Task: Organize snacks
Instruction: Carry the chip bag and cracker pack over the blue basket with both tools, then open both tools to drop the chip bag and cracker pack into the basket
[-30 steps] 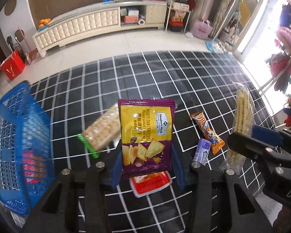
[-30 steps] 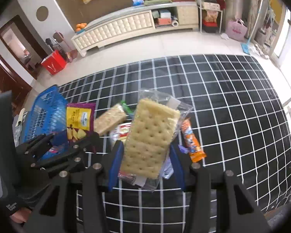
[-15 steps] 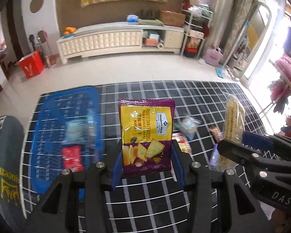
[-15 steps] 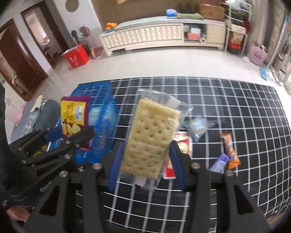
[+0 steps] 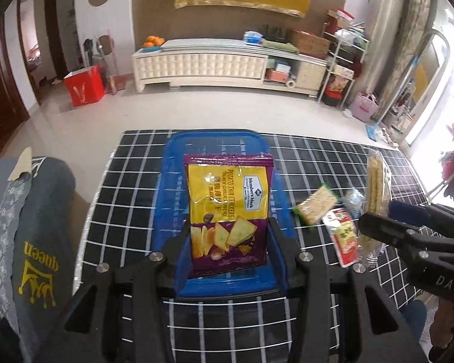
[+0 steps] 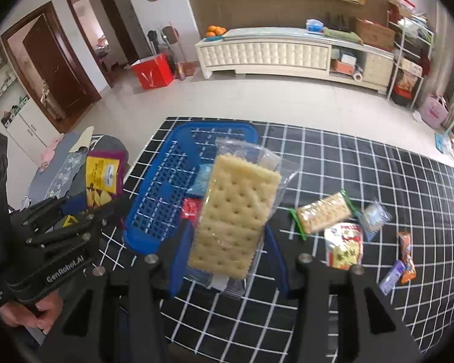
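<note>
Your blue basket (image 5: 169, 187) sits at 12 o'clock on the checked black cloth (image 5: 130, 199). Your left gripper (image 5: 228, 242) clamps the Member's Mark potato thin crackers bag (image 5: 227, 208) upright above it; your right gripper (image 6: 225, 251), at 3 o'clock, pinches the clear-wrapped soda cracker pack (image 6: 233, 214)

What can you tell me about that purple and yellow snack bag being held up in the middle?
The purple and yellow potato cracker bag is a glossy, sealed foil pouch, yellow on top with printed lettering and a white logo, purple below with pictured chips. It stands upright, pinched at its lower sides by the left gripper, in front of the blue plastic basket on the black grid cloth. Whether it is over the basket is unclear.
</note>
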